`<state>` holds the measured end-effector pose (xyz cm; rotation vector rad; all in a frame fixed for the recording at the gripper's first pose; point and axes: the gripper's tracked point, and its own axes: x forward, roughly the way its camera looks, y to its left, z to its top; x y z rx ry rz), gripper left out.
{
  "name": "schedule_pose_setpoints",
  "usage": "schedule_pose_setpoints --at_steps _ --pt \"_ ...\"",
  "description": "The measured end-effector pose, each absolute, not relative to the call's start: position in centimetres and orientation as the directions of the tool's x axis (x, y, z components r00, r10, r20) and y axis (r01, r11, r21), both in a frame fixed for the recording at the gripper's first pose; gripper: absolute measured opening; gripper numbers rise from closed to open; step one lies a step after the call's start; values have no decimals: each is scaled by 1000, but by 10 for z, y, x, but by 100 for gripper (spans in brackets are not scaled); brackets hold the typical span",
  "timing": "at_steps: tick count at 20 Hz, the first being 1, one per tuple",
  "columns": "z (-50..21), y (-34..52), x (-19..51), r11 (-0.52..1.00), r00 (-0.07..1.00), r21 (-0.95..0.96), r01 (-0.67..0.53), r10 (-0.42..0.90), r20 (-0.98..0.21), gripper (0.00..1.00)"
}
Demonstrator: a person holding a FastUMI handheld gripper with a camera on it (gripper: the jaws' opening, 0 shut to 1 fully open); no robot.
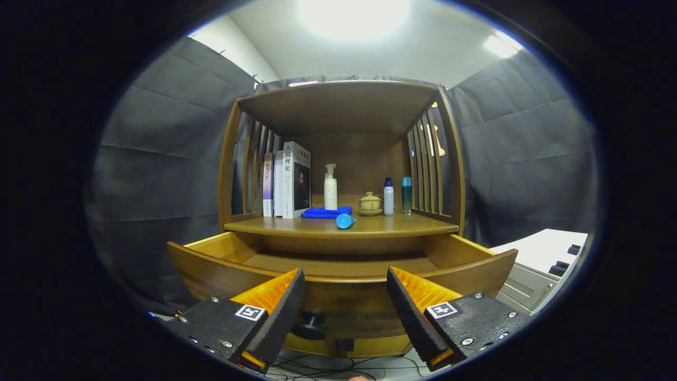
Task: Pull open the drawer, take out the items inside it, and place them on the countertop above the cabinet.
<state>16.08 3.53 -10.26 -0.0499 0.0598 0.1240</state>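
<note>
Gripper (345, 301) in front of the cabinet, fingers spread apart and grasping nothing; between them, low on the drawer front, the dark round knob (311, 325). Drawer (211, 272) pulled out toward the fingers, its curved front panel just ahead of them; the visible part of its floor shows bare wood, and the near part is hidden behind the front panel. Above the drawer, the countertop (412, 225) of the wooden cabinet (228, 159). Close to the countertop's front edge, near its middle, a light-blue cylindrical item (345, 220) lying on its side. Just behind it, a folded blue cloth (327, 212). Toward the back, in a row: upright books (288, 180) against the left slatted side, a white pump bottle (330, 188) beside the cloth, a small lidded yellow cup on a saucer (369, 203), a white bottle with a blue cap (389, 197), and a teal bottle (406, 194) near the right slatted side. A shelf roofs the compartment. Cables (317, 368) lie on the floor below the drawer. A pale cabinet (534, 262) stands apart to the right
</note>
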Motion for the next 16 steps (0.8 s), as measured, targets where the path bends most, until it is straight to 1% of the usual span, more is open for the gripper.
schedule_pose_setpoints --at_steps 5,10,16 --pt "-140 33 159 992 984 -65 -109 99 -147 95" --pt "-139 25 174 999 987 -17 -47 44 -152 95" --pt "-137 27 179 998 992 -38 -45 40 -124 95"
